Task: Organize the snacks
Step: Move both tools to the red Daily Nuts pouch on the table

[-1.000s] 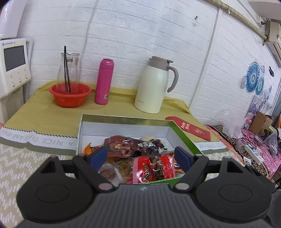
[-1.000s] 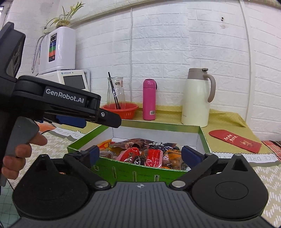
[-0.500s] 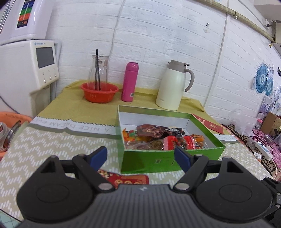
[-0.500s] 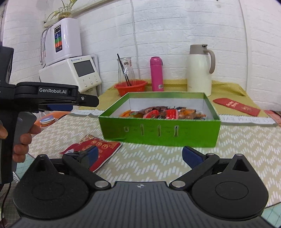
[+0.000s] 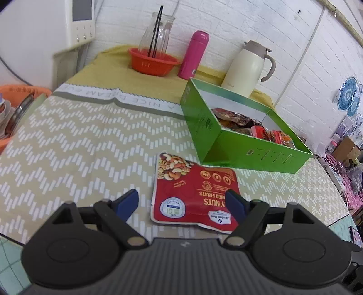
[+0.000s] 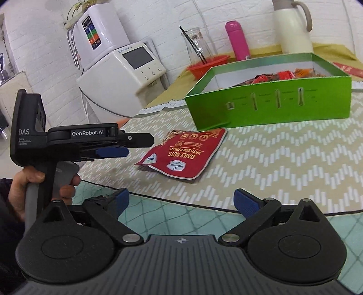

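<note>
- The left gripper (image 5: 181, 204) had its blue-padded fingers (image 5: 126, 202) spread wide, holding nothing; they framed the near end of the flat red foil pouch of nuts (image 5: 195, 192), hovering over it without touching.
- The right gripper (image 6: 181, 202) was likewise wide open and empty, its fingers (image 6: 246, 203) out over the near edge of the surface.
- That pouch lay flat on the chevron-patterned beige cloth surface (image 5: 79, 145), just in front of a corner of the open green cardboard box (image 5: 249, 149), which held a heap of wrapped snacks (image 5: 249, 127).
- A hand (image 6: 34, 181) gripped the left gripper's handle at the left of the right wrist view.
- Farther back stood an orange plastic bowl (image 5: 154, 62) with a clear glass carafe (image 5: 156, 31), a pink cylindrical flask (image 5: 192, 55) and a cream thermos jug (image 5: 247, 68).
- A white brick wall (image 5: 249, 20) closed the room behind, with a white screen-fronted appliance (image 6: 127, 70) at the left.
</note>
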Demonstrator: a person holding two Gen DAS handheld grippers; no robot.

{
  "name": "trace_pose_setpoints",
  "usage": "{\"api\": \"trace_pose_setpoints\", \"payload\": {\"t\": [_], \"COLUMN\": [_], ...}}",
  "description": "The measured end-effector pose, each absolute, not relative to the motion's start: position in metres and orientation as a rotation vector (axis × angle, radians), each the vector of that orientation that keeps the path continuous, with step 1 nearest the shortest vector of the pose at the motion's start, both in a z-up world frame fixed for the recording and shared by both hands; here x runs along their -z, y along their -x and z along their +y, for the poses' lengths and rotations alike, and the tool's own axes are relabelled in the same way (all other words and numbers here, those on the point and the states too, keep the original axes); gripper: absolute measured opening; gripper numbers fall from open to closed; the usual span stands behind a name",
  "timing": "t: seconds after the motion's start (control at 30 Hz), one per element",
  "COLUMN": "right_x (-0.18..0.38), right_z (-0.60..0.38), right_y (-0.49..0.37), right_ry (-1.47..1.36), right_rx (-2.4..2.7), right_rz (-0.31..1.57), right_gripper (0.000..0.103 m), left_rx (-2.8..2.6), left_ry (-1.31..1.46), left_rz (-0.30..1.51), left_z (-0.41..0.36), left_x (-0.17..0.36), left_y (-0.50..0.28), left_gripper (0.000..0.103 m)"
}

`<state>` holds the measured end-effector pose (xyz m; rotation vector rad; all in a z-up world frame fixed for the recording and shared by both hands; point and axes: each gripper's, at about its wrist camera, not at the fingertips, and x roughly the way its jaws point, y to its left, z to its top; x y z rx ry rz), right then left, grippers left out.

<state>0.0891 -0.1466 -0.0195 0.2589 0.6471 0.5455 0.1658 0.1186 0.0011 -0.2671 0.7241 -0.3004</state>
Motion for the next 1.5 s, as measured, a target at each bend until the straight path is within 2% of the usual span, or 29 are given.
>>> {"api": "trace_pose_setpoints", "payload": {"t": [0.17, 0.23, 0.27, 0.3, 0.37, 0.4, 0.47, 0.5, 0.83, 0.9, 0.93, 0.97, 1.0, 1.03, 1.17, 1.4, 1.5], "right_x": [0.025, 0.025, 0.026, 0.027, 0.028, 0.028, 0.028, 0.029, 0.026, 0.027, 0.027, 0.026, 0.025, 0.024, 0.018, 0.014, 0.018], "right_z": [-0.137, -0.136, -0.135, -0.135, -0.134, -0.134, -0.135, -0.137, -0.192, -0.206, -0.211, -0.214, -0.217, -0.218, -0.224, -0.224, -0.221], "right_y": [-0.105, -0.111, -0.114, -0.118, -0.125, -0.127, -0.128, -0.127, -0.092, -0.084, -0.081, -0.077, -0.074, -0.072, -0.081, -0.127, -0.127], "right_ry": [-0.302, -0.319, -0.335, -0.352, -0.38, -0.381, -0.358, -0.362, -0.321, -0.308, -0.295, -0.275, -0.257, -0.233, -0.151, -0.11, -0.139], "right_rx": [-0.504, -0.488, -0.478, -0.466, -0.444, -0.431, -0.392, -0.396, -0.353, -0.335, -0.34, -0.349, -0.352, -0.351, -0.345, -0.386, -0.437], "right_rz": [0.677, 0.679, 0.68, 0.682, 0.687, 0.688, 0.683, 0.679, 0.66, 0.663, 0.66, 0.66, 0.654, 0.644, 0.606, 0.633, 0.655], "right_gripper": [0.102, 0.094, 0.084, 0.07, 0.056, 0.039, 0.015, 0.014, 0.013, 0.014, 0.017, 0.025, 0.036, 0.039, 0.067, 0.067, 0.066], "left_rx": [0.32, 0.343, 0.362, 0.373, 0.38, 0.369, 0.359, 0.363, 0.547, 0.577, 0.584, 0.586, 0.581, 0.572, 0.556, 0.534, 0.524], "left_ry": [0.233, 0.232, 0.237, 0.238, 0.214, 0.187, 0.147, 0.145, 0.172, 0.159, 0.155, 0.149, 0.14, 0.133, 0.15, 0.228, 0.273], "left_rz": [0.762, 0.763, 0.768, 0.768, 0.764, 0.761, 0.757, 0.757, 0.8, 0.799, 0.797, 0.795, 0.791, 0.786, 0.792, 0.789, 0.787], "left_z": [0.119, 0.118, 0.118, 0.117, 0.113, 0.109, 0.105, 0.105, 0.064, 0.05, 0.045, 0.04, 0.037, 0.036, 0.036, 0.042, 0.045], "left_x": [0.008, 0.01, 0.011, 0.012, 0.012, 0.012, 0.012, 0.012, 0.012, 0.013, 0.014, 0.014, 0.015, 0.015, 0.015, 0.016, 0.016], "left_y": [-0.172, -0.172, -0.172, -0.172, -0.17, -0.169, -0.165, -0.162, -0.125, -0.119, -0.118, -0.116, -0.115, -0.115, -0.114, -0.113, -0.118], "left_gripper": [0.074, 0.07, 0.063, 0.061, 0.057, 0.055, 0.05, 0.049, 0.049, 0.054, 0.061, 0.067, 0.069, 0.07, 0.068, 0.067, 0.063]}}
